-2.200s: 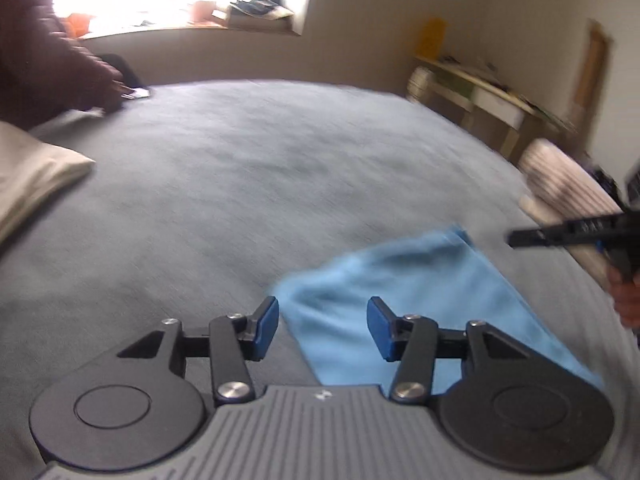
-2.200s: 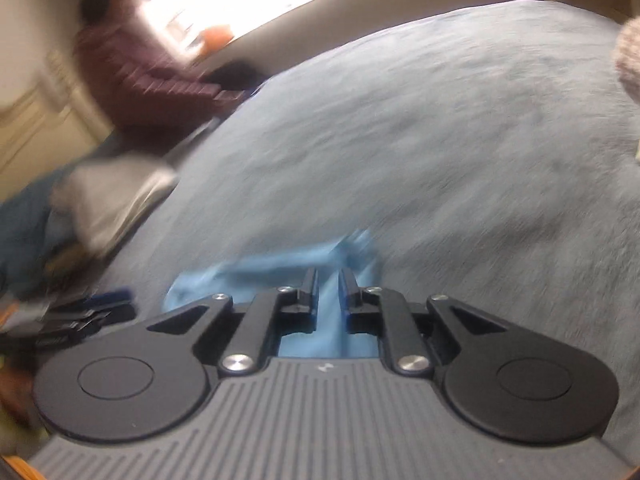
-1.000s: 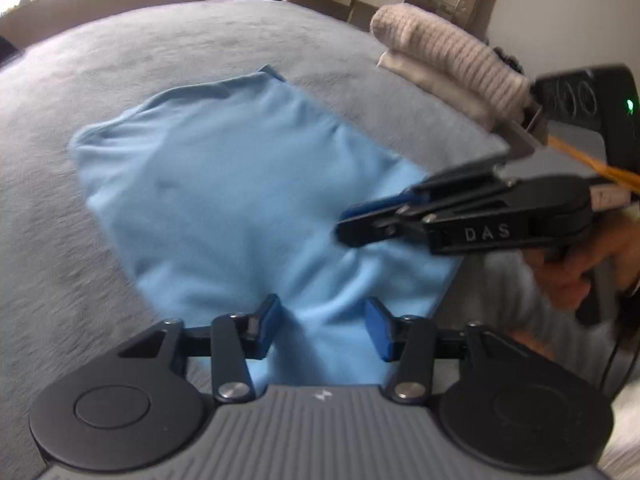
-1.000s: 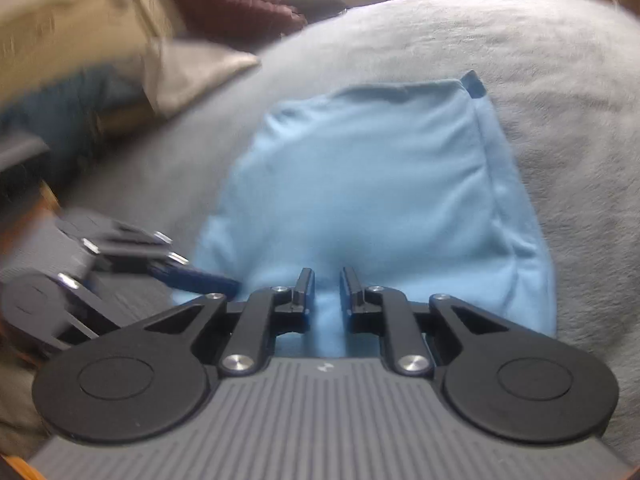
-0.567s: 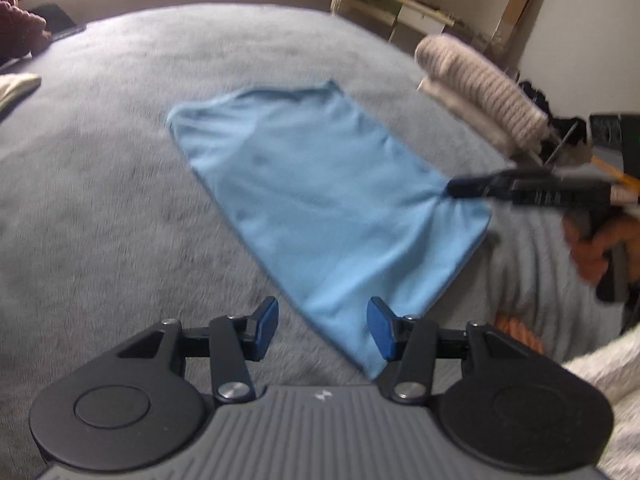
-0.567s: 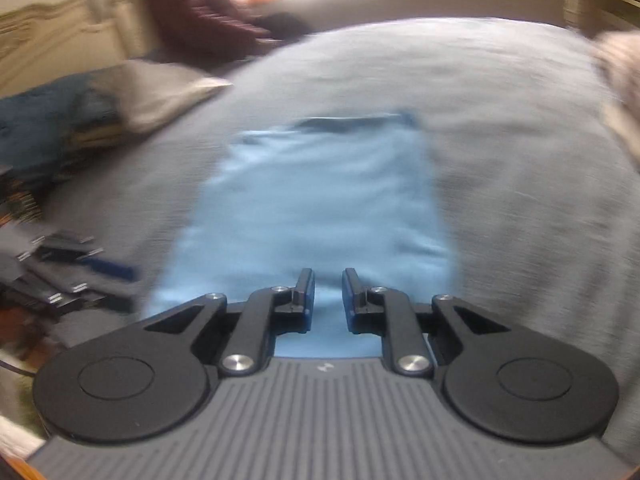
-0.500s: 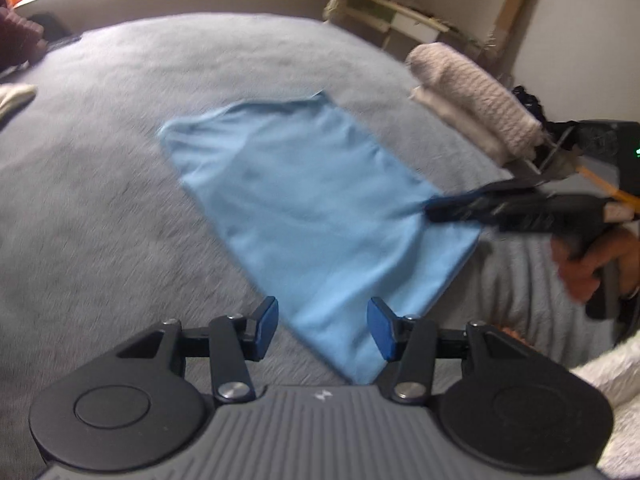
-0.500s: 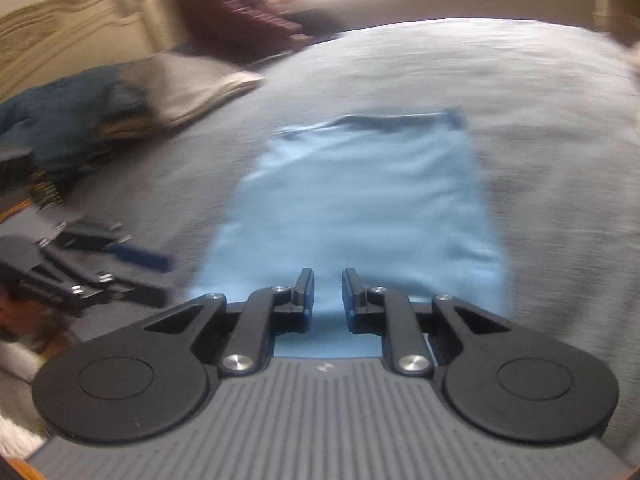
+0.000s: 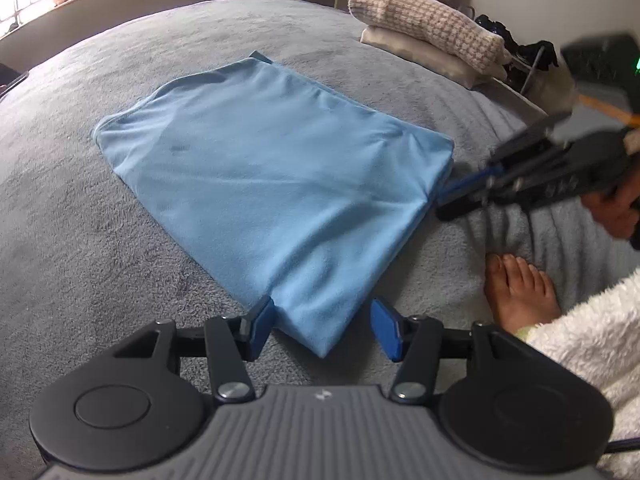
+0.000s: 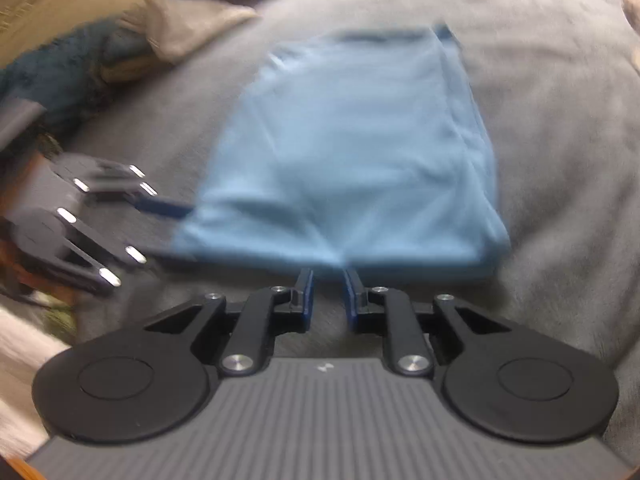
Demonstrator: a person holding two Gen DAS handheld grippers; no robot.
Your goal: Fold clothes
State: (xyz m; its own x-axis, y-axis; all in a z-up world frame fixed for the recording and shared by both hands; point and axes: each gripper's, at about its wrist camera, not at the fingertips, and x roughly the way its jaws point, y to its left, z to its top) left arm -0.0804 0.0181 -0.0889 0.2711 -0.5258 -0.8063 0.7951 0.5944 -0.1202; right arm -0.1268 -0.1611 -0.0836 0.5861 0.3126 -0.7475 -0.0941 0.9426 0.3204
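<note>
Grey fuzzy blanket [image 9: 72,216] covers the whole bed, and that's the work surface for this fold. Nearest in the left wrist view, the left gripper [image 9: 324,330] has its jaws standing fairly wide and opening, with the near corner of the blue garment [image 9: 276,168] poking in between the pads but not pinched. A bare foot [image 9: 520,288] and a fluffy white sleeve [image 9: 580,356] sit just right of that.

Over at the garment's right-hand near corner, the right gripper [image 9: 456,200] is just beside the hem; from its own camera the jaws are narrow with only blanket showing between them, the cloth edge just ahead of the tips [image 10: 326,300]. So nothing's held by either one, as far as I can tell.

My take: the garment is lying flat as a folded rectangle, so the next fold needs both near corners grabbed evenly. Get all layers in each pinch, lift together, and carry toward the far edge so it doesn't skew.

Further back, a knitted roll [image 9: 424,20] sits on a pale pillow [image 9: 424,56], well apart.
</note>
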